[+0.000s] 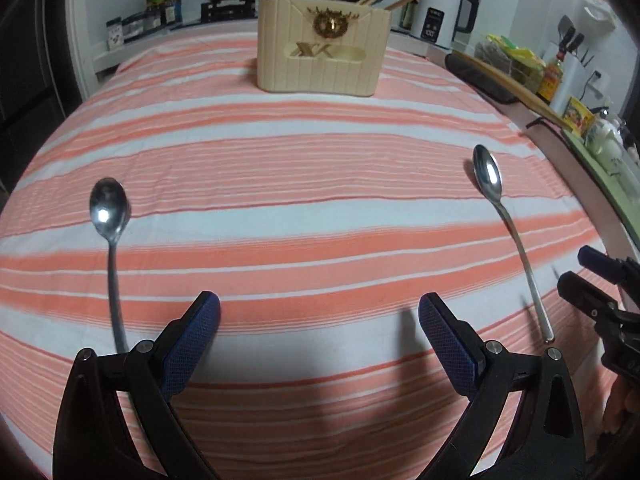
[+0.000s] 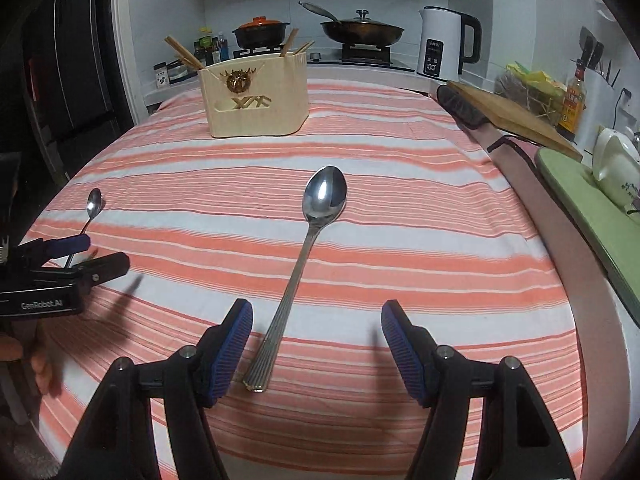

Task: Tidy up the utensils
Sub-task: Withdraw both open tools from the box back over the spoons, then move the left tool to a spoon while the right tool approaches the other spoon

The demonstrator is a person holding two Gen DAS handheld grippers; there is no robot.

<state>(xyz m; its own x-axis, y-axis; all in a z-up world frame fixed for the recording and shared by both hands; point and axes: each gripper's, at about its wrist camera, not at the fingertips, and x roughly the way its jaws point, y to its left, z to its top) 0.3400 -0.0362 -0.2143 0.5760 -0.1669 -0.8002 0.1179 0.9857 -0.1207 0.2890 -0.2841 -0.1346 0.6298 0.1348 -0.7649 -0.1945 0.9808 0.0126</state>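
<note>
Two steel spoons lie on the striped tablecloth (image 1: 304, 184). The left spoon (image 1: 109, 208) has its handle running down just outside my left gripper's left finger, not between the jaws. My left gripper (image 1: 319, 304) hangs open over bare cloth. The longer ribbed spoon (image 2: 324, 196) lies with its handle end between the fingers of my right gripper (image 2: 317, 312), nearer the left pad (image 2: 236, 344); that gripper is open and not touching it. A cream utensil holder (image 2: 256, 96) with chopsticks stands at the far side.
Behind the table a stove carries a clay pot (image 2: 262, 32) and a lidded wok (image 2: 362, 32), with a white kettle (image 2: 444, 44) beside them. Along the right edge are a wooden cutting board (image 2: 516, 116), bottles and a teapot (image 2: 616, 168) on a green tray.
</note>
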